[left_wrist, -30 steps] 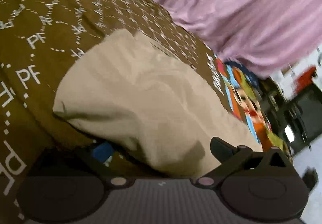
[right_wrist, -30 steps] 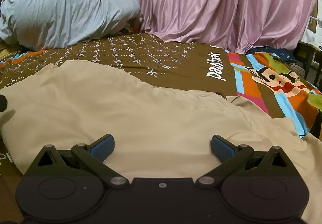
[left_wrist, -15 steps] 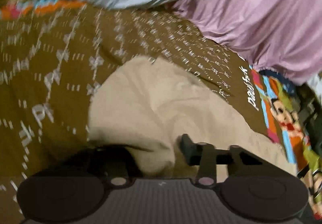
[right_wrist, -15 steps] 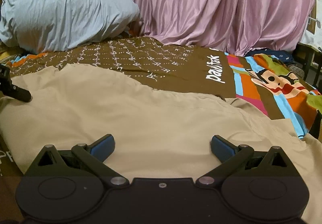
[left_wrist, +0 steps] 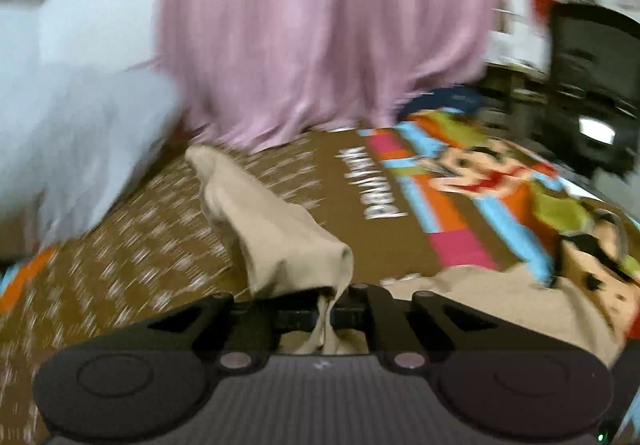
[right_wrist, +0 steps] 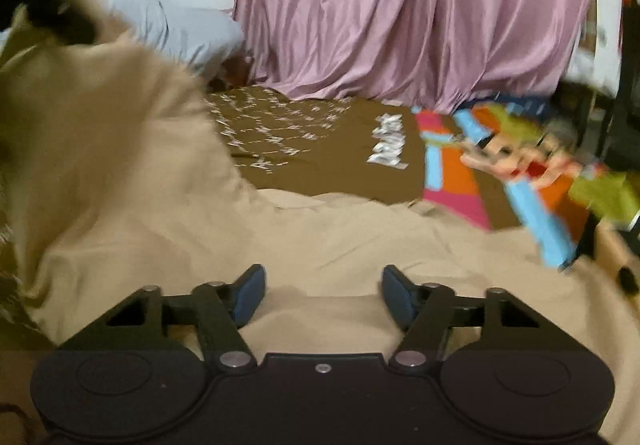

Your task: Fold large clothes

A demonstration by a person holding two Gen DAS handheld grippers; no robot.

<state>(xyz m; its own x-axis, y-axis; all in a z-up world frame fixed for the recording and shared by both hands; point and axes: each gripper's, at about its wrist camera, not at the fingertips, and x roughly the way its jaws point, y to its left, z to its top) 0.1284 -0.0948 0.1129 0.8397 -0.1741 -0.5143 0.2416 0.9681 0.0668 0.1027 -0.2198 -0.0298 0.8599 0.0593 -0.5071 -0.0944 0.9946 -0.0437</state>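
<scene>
Both looking forward past own jaws, tilted down, close over the beige garment (right_wrist: 320, 241) on the bed (right_wrist: 320, 149); left view higher; shared ahead of both jaws: pink curtain (left_wrist: 328, 37), brown bedcover (left_wrist: 360, 245)

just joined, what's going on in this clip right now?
A person holding two grippers is folding a large beige cloth garment on a bed with a brown cartoon-print bedspread. The left gripper is shut on a bunched edge of the garment and holds it lifted off the bed. The right gripper sits over the flat part, its jaws just been closing, pads not yet pinching fabric.
</scene>
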